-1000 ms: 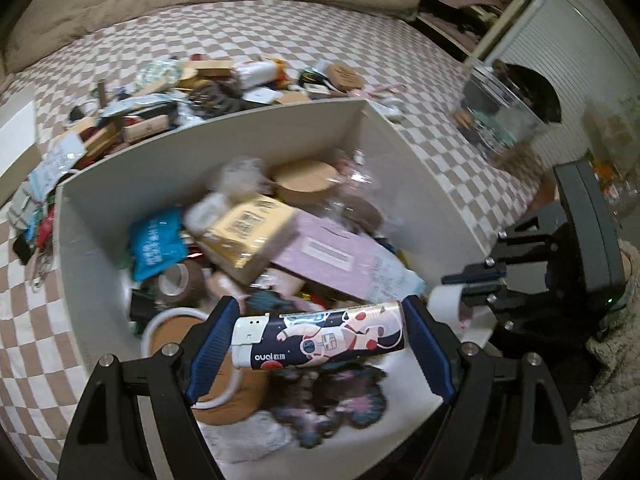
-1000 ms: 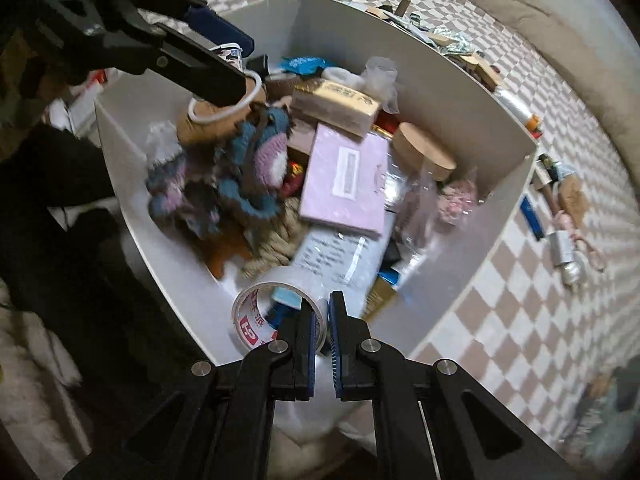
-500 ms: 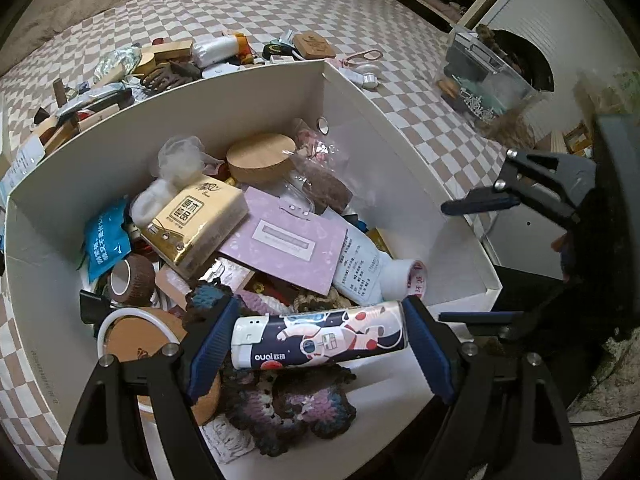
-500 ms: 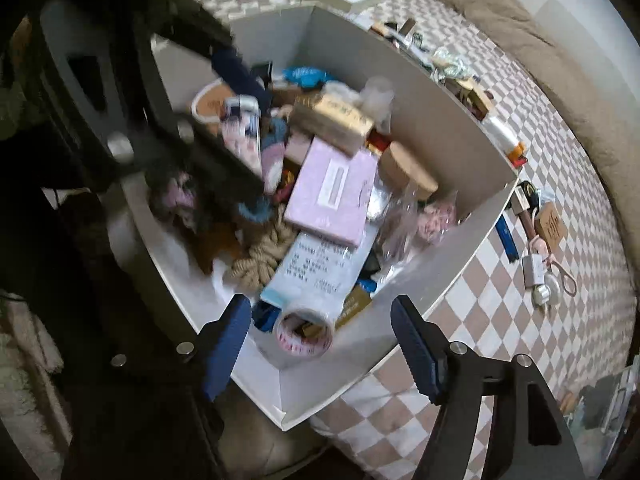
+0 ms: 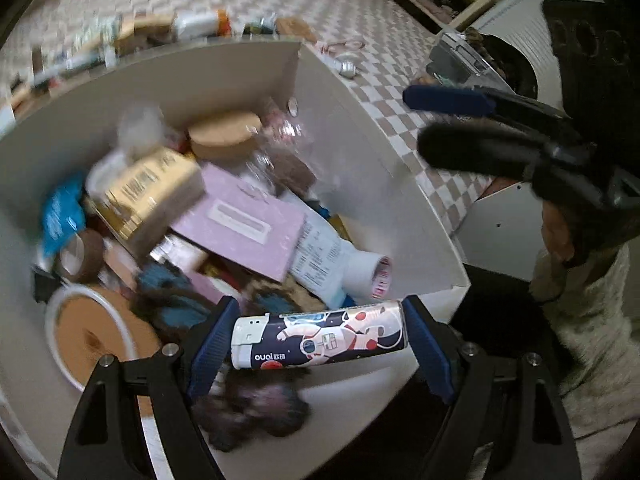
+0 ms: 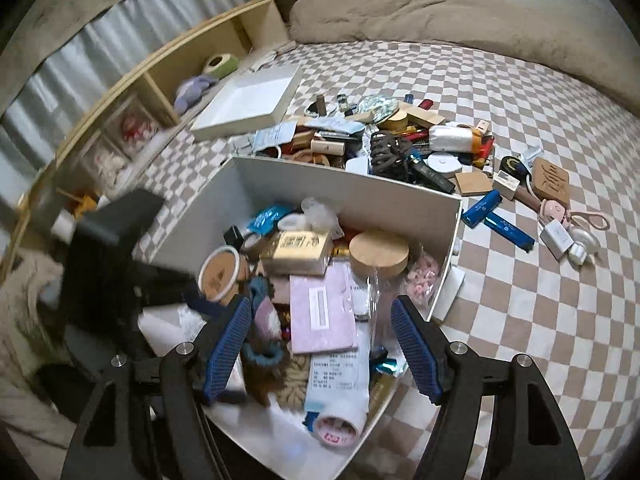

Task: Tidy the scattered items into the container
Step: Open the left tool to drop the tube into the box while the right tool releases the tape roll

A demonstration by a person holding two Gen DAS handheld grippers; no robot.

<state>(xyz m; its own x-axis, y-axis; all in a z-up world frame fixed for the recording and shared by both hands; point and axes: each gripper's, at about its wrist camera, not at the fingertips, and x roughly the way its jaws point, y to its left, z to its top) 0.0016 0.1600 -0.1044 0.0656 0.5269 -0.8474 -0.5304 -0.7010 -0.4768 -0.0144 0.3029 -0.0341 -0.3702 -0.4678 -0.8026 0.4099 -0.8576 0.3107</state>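
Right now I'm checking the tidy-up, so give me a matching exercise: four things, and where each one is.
1 astronaut-print tube
2 round wooden lid
3 two blue sticks
4 white box lid

a on the checked bedcover, right of the white box
b by the wooden shelf
c in the left hand-held gripper
d inside the white box

Pairs: 1-c, 2-d, 3-a, 4-b

Beige-and-white checkered bedspread [image 6: 520,128] underfoot of everything, dim warm light. Beige duvet [image 6: 420,12] bunched along far edge of bedspread. Light wooden cubby shelf [image 6: 192,60] along its left side, pale pleated curtain [image 6: 120,32] behind shelf.
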